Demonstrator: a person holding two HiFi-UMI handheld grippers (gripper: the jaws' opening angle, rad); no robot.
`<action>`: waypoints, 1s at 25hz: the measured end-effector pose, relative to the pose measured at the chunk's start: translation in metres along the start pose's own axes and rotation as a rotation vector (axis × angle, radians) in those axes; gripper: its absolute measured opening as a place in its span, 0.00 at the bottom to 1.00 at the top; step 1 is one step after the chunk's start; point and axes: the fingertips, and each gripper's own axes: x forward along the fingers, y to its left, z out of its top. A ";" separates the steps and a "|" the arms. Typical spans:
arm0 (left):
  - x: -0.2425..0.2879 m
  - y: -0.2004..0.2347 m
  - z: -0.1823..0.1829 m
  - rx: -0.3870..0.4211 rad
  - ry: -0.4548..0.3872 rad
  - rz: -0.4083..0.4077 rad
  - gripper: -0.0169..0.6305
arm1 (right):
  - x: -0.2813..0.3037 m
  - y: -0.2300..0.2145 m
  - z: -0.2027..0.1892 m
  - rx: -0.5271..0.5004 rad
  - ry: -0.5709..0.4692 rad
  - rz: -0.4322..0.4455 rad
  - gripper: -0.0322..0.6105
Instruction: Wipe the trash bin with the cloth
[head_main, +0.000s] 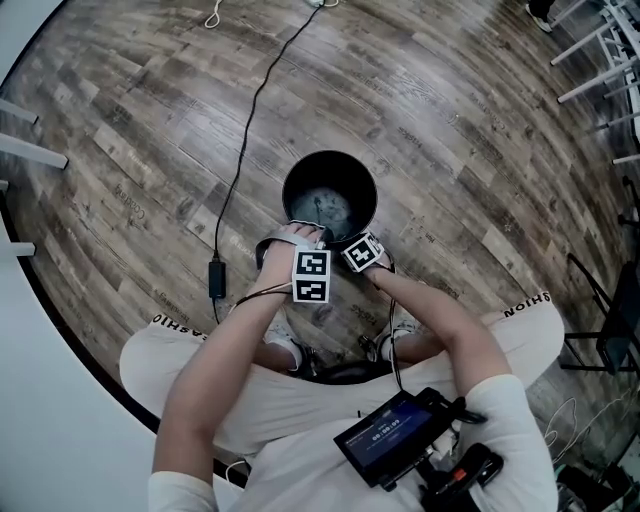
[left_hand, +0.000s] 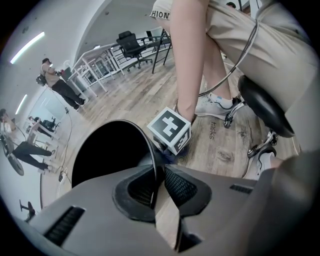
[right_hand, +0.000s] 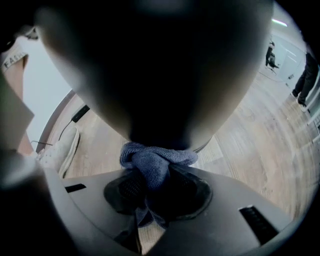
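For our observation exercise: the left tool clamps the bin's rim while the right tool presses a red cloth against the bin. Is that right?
No. The cloth is blue, not red; the right gripper view shows it. The left tool clamps the bin's rim while the right tool presses the cloth against the bin.

Grey-brown wood-plank floor (head_main: 450, 150), with a round black trash bin (head_main: 291, 182) standing upright on it near the middle. Left of the bin, a thin black cable (head_main: 240, 140) trailing across the planks down to a small black adapter (head_main: 216, 279) lying flat. Closer in, white sneakers (head_main: 283, 350) planted on the boards, a stool caster (left_hand: 231, 120) resting just beside one of them.
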 end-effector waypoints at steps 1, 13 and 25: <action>0.000 -0.001 0.000 0.000 -0.001 0.001 0.11 | -0.004 0.002 -0.001 0.023 0.006 0.005 0.21; -0.014 -0.001 -0.004 0.031 -0.012 -0.001 0.25 | -0.163 0.055 0.062 -0.022 -0.144 0.165 0.21; -0.008 -0.004 -0.019 0.096 0.049 0.019 0.11 | -0.193 0.061 0.079 0.056 -0.182 0.182 0.21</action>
